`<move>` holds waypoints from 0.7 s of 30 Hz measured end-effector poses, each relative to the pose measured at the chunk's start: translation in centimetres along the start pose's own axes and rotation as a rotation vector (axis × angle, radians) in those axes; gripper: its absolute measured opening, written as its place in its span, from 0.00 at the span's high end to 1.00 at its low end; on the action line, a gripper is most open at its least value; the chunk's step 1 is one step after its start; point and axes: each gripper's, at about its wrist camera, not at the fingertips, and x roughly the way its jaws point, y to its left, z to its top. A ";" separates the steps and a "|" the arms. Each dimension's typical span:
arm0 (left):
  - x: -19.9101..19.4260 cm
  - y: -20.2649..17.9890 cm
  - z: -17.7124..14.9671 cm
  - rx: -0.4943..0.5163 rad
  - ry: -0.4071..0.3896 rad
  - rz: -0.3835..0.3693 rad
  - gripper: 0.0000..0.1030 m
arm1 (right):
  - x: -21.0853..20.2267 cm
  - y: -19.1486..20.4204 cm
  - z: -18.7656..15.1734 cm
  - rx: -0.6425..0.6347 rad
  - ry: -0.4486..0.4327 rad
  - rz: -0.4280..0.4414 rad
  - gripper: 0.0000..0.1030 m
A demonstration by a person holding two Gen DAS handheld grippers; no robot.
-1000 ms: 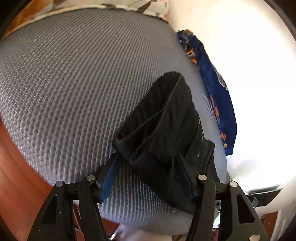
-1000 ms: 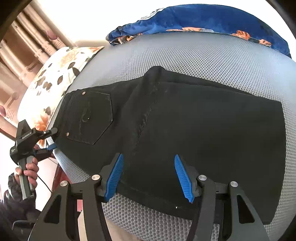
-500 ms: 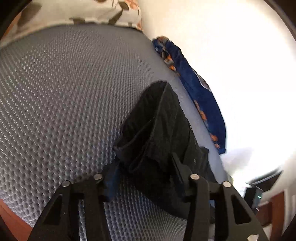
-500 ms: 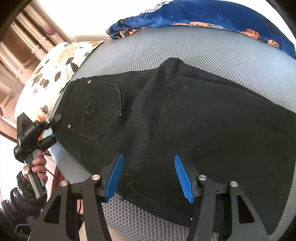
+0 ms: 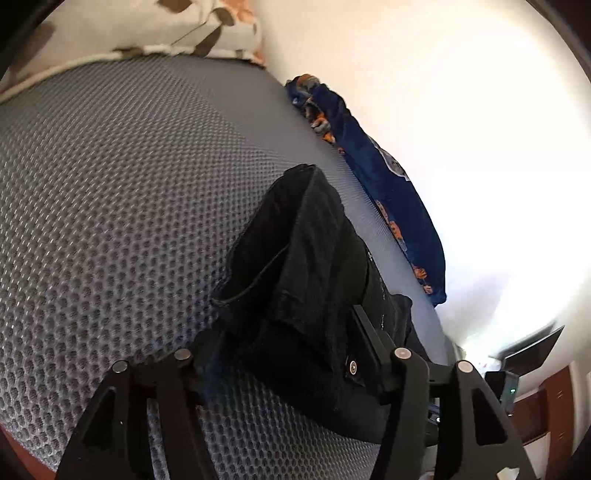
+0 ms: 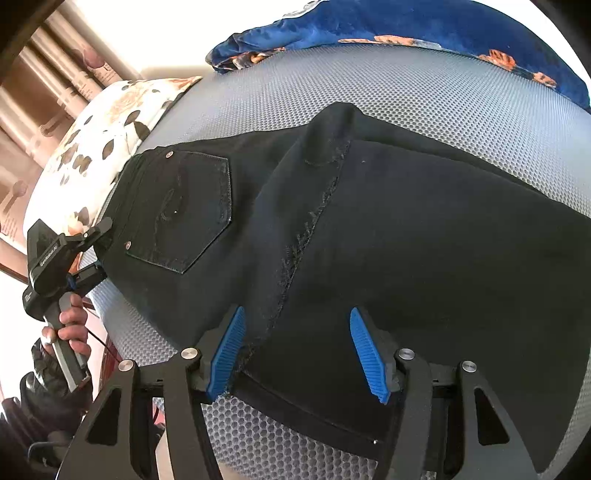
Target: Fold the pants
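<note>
Black pants (image 6: 388,229) lie on a grey mesh bed surface (image 6: 406,85), back pocket up, legs folded over the seat. My right gripper (image 6: 295,350) is open, its blue pads either side of the pants' near edge. My left gripper (image 5: 284,332) is open around the waistband end of the pants (image 5: 303,280), jaws apart with fabric between them. In the right wrist view the left gripper (image 6: 96,247) shows at the waistband corner, held by a hand.
A floral pillow (image 6: 99,147) lies at the bed's left end. A blue patterned blanket (image 6: 424,26) runs along the far edge by the wall. The bed's wooden frame (image 5: 14,454) shows at the near edge.
The left gripper has moved forward over the waistband end, with fabric now deeper between its jaws. The right gripper has shifted closer over the pants' near edge.
</note>
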 end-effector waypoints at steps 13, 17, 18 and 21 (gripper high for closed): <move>-2.2 -8.9 1.4 0.127 -0.047 -0.033 0.81 | -0.8 -1.1 0.0 0.055 -0.022 0.074 0.38; -2.4 -16.7 1.0 0.269 -0.041 -0.093 0.81 | -3.9 -3.2 0.7 0.113 -0.090 0.120 0.38; -2.3 -18.6 0.6 0.301 -0.039 -0.106 0.81 | -5.0 -4.0 0.9 0.130 -0.115 0.124 0.38; -0.6 -24.8 -1.0 0.389 0.015 -0.194 0.81 | -9.1 -6.9 1.2 0.176 -0.197 0.121 0.38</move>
